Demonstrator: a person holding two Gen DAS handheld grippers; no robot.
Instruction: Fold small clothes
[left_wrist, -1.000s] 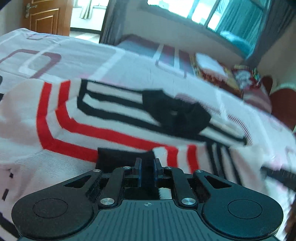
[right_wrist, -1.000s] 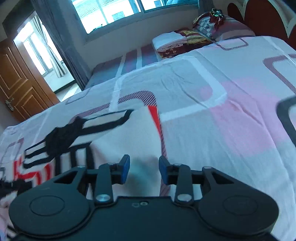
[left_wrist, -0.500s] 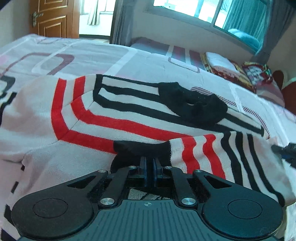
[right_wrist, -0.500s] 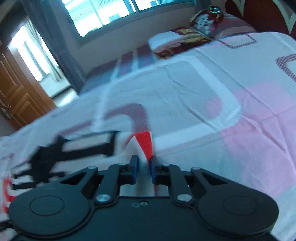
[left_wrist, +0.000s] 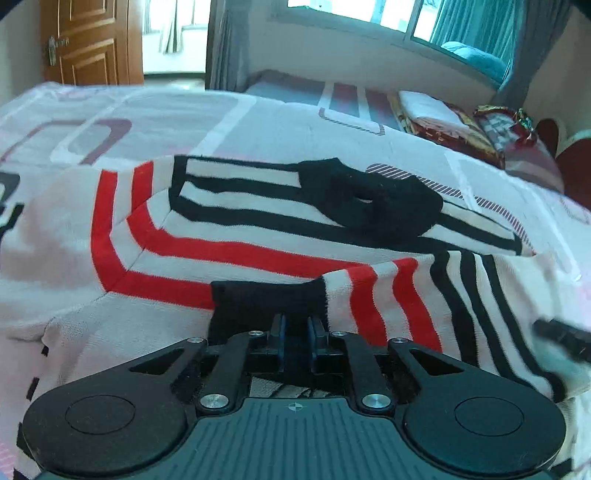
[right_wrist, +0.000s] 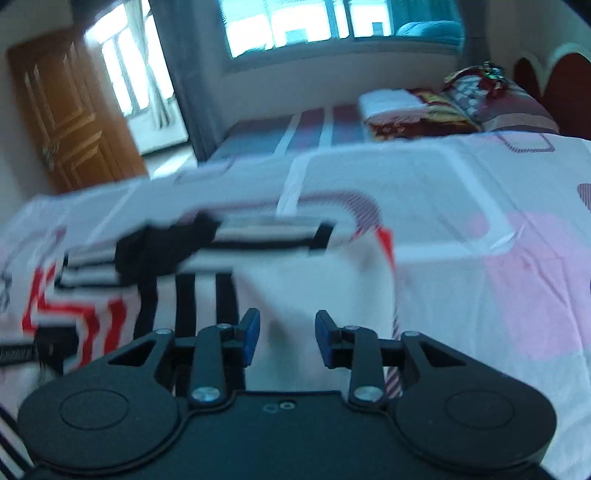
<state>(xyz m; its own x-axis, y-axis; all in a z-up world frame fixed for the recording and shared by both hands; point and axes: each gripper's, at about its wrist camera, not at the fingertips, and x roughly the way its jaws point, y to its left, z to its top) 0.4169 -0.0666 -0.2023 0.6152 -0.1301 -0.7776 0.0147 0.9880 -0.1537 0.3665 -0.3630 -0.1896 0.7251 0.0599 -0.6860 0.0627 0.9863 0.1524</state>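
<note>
A small white sweater (left_wrist: 236, 236) with red and black stripes and a black collar (left_wrist: 373, 199) lies spread on the bed. Its right sleeve (left_wrist: 424, 295) is folded across the body. My left gripper (left_wrist: 295, 325) is shut on the sleeve's black cuff (left_wrist: 266, 295) and holds it over the sweater's front. In the right wrist view the same sweater (right_wrist: 295, 280) lies below my right gripper (right_wrist: 284, 332), which is open and empty above the sweater's white right part. The view is blurred by motion.
The bed sheet (right_wrist: 498, 229) is white with pink and purple shapes. Folded blankets and pillows (left_wrist: 461, 125) are stacked at the far head end by the red headboard (right_wrist: 554, 81). A wooden door (left_wrist: 92, 40) and window lie beyond the bed.
My right gripper had closed on the sweater's edge half a second ago and has now opened and let it go. My left gripper keeps its hold on the cuff and has moved little.
</note>
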